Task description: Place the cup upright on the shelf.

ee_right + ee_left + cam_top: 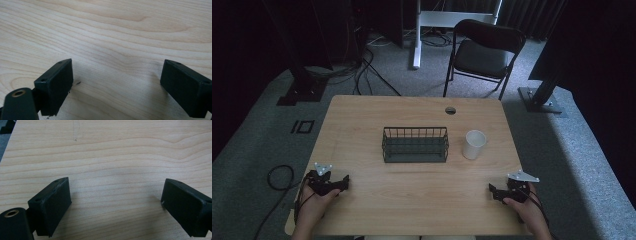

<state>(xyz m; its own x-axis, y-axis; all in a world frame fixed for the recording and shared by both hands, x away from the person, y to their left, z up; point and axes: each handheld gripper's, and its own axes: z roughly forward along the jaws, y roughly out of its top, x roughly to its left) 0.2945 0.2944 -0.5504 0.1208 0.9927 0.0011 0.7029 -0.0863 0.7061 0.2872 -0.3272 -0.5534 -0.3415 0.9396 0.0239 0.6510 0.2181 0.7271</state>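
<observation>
A light wooden table [412, 200] is seen from the high view, with a dark wire basket [415, 144] standing near its middle and a white mug [474, 144] just beside the basket, on its right and apart from it. A small round cable hole [450, 110] is set into the tabletop near the far edge. The left gripper [343, 181] is held in the person's left hand [314, 202] at the near left corner of the table, and the right gripper [492, 190] is held in the right hand [523, 205] at the near right corner; both are well apart from the basket and the mug, which are touched by neither. In the left gripper view the two black jaws of the left gripper [115, 202] are spread wide over bare wood grain, with nothing between them. In the right gripper view the jaws of the right gripper [116, 82] are likewise spread wide, and only bare tabletop lies between them. A grey three-cornered plate is carried on top of each gripper. Beyond the table a black folding chair [484, 52] stands on grey carpet [257, 145], and cables [277, 177] lie on the floor at the left
</observation>
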